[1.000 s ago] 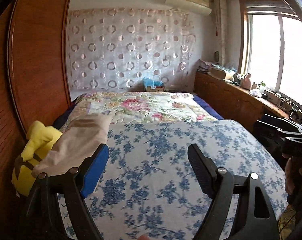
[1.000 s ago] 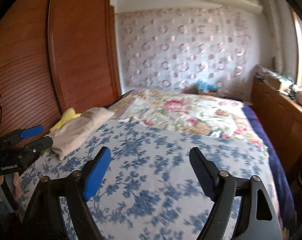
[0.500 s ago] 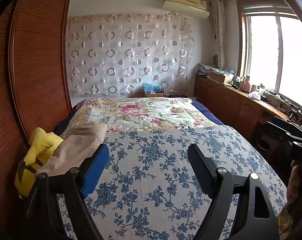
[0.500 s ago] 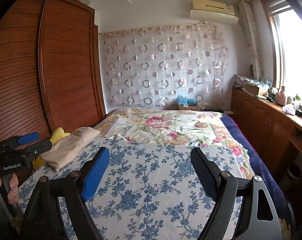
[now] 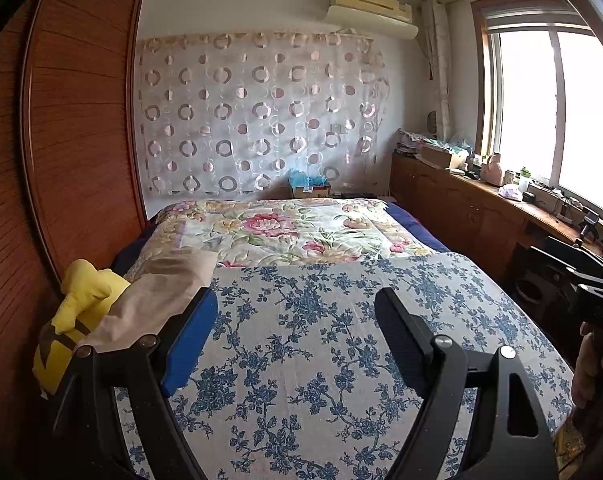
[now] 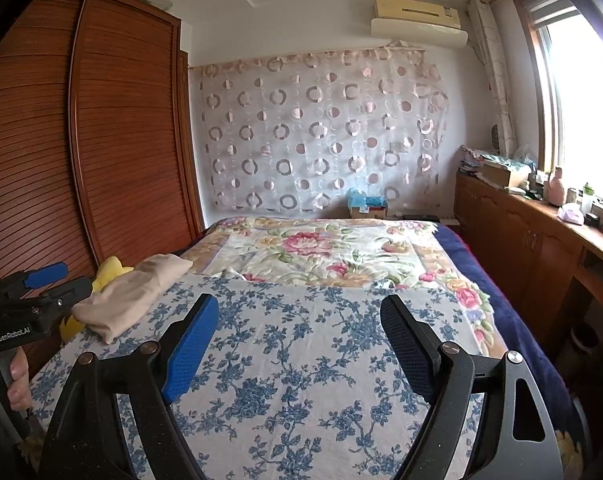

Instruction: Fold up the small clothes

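A beige garment (image 5: 157, 296) lies bunched at the left edge of the bed on the blue-flowered sheet (image 5: 321, 344), next to a yellow plush toy (image 5: 77, 312). It also shows in the right wrist view (image 6: 133, 296) with the toy (image 6: 109, 270) behind it. My left gripper (image 5: 295, 320) is open and empty, held above the sheet, right of the garment. My right gripper (image 6: 299, 324) is open and empty above the sheet's middle. The left gripper shows at the left edge of the right wrist view (image 6: 41, 284).
A floral quilt (image 5: 285, 228) covers the far half of the bed. A wooden wardrobe (image 6: 81, 140) stands along the left. A wooden counter (image 5: 481, 204) with small items runs under the window on the right. A cardboard box (image 6: 367, 208) sits by the curtain.
Both grippers have tilted upward and pulled back, so more of the wall and ceiling shows. Both stay open and empty. The garment has not moved.
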The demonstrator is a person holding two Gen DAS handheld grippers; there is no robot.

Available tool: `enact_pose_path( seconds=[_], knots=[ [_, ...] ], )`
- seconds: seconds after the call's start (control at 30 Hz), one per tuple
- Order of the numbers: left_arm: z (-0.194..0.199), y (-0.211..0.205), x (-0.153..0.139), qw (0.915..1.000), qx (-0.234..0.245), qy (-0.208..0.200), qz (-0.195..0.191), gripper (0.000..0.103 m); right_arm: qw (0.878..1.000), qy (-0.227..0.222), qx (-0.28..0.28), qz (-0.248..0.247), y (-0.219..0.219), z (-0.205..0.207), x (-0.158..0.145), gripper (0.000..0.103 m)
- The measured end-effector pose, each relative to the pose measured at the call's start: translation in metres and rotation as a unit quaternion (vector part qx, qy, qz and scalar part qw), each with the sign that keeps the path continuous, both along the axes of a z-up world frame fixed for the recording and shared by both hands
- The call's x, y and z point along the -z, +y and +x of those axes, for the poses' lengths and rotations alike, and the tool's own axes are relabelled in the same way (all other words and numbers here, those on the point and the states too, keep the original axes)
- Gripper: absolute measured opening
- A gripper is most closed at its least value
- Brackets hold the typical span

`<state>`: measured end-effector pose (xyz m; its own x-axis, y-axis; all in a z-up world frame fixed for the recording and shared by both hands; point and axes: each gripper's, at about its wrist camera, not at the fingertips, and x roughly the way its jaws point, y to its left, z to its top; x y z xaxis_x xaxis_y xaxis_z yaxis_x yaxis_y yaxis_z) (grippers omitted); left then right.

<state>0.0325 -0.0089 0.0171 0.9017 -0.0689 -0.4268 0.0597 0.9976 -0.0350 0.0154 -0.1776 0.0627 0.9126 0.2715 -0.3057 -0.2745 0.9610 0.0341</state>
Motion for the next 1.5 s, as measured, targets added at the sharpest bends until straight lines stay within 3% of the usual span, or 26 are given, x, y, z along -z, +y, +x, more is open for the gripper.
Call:
enact_pose_path(
  seconds=[1.5],
  knots=[
    [-0.002,0.001,-0.002,1.0,-0.002,-0.008,0.005,0.082,1.0,-0.004,-0.007,-0.001,-0.027,0.004,-0.001,0.084]
  ],
)
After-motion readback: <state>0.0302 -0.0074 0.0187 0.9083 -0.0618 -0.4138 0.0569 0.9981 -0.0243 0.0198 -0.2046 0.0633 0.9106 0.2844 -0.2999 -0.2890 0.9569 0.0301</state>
